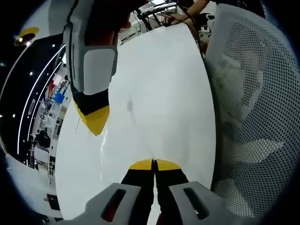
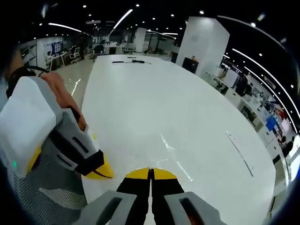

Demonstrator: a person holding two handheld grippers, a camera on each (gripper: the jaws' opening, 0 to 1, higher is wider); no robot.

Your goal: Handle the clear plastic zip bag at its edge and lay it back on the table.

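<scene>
Holding: left gripper (image 1: 153, 164) clenched, tips together on the bag edge; right gripper (image 2: 151, 173) likewise clenched on an edge.
Bag place: clear plastic zip bag (image 1: 123, 123) stretches between both grippers, just ahead of each one's tips, over the white table (image 2: 164, 103); whether it touches the table, cannot tell.
Handling, judged: light, limp, slippery film; grip the edge, release low.
Count: one bag, two grippers, one table, one mesh chair (image 1: 255, 108) beside the left gripper.

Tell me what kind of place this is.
Probably an open-plan office or lab: a long white table, a mesh chair, rows of desks and strip ceiling lights.
</scene>
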